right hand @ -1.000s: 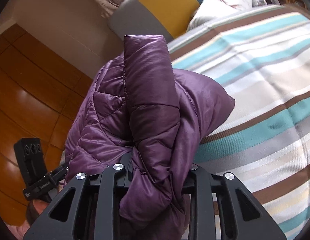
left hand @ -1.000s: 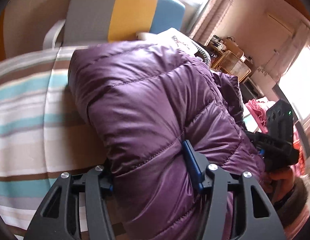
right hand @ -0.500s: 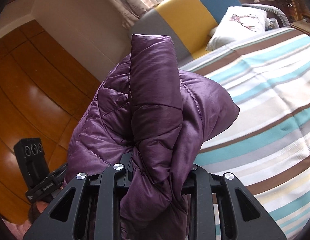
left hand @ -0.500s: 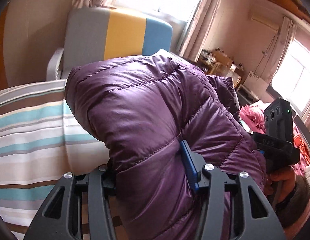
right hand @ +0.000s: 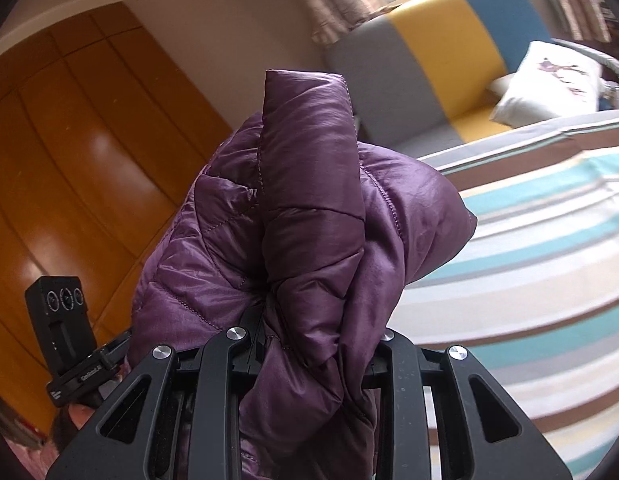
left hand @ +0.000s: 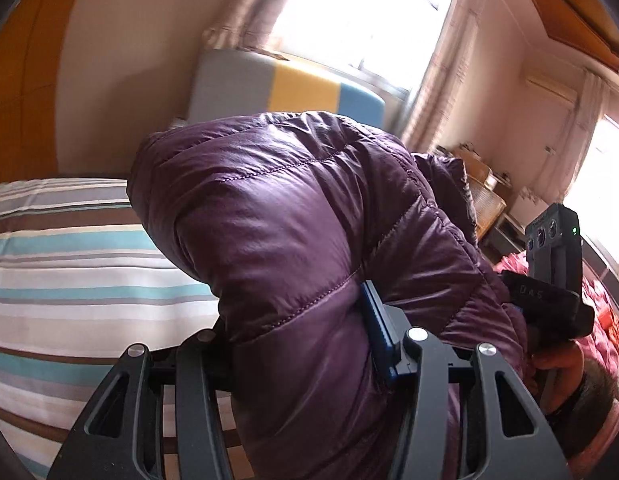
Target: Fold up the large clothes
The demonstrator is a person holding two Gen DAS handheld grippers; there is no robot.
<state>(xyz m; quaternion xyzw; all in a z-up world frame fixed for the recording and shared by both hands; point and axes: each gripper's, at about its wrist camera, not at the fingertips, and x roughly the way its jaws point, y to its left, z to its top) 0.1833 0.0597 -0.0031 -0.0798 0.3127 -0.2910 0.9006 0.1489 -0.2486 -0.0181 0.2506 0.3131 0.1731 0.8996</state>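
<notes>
We hold a glossy purple quilted puffer jacket (left hand: 309,240) bunched up in the air above a bed covered in a sheet striped teal, brown, white and grey (left hand: 69,264). In the left wrist view the jacket bulges up and forward out of the black two-finger left gripper (left hand: 305,344), whose jaws are clamped on a thick padded fold; a blue pad (left hand: 377,336) on the right finger presses into the fabric. In the right wrist view a narrow folded edge of the jacket stands nearly upright, its long axis running from the right gripper (right hand: 313,340) up toward the ceiling, with the rest sagging to either side. The right gripper's jaws are clamped on this bundle too, the fabric filling the gap between them.

The right gripper's black housing shows at the right of the left view, with pale letters that look like "DAS" on it, and a hand (left hand: 557,360) grips it below. The left gripper's housing at lower left of the right view carries small print too blurred to read.

Both grippers point slightly downward over the bed. Beyond stand a grey, yellow and blue panelled sofa (right hand: 441,52), a white printed cushion (right hand: 549,80) and an orange wooden wardrobe (right hand: 69,140).
</notes>
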